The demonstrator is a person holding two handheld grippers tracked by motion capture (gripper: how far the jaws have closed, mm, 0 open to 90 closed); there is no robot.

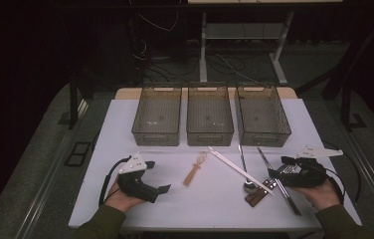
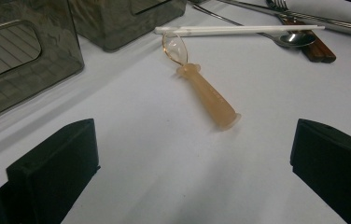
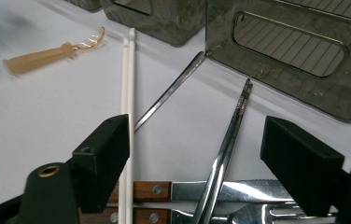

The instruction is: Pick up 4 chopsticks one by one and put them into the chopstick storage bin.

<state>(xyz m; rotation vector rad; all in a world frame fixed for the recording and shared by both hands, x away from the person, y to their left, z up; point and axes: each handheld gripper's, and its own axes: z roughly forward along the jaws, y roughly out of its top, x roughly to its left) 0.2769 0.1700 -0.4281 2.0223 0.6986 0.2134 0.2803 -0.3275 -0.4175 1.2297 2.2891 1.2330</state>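
On the white table (image 1: 125, 199), both jaws gape; right gripper (image 3: 197, 154) perhaps straddles metal chopsticks (image 3: 225, 154).

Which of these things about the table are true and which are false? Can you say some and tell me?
1. Three see-through bins stand in a row at the back of the table. True.
2. The orange spoon lies inside a bin. False: it lies on the table in front of them.
3. The left claw is open with nothing between its jaws. True.
4. The right claw is clamped on the orange spoon. False: its jaws stand apart over the metal chopsticks.
5. The white chopsticks lie side by side. True.
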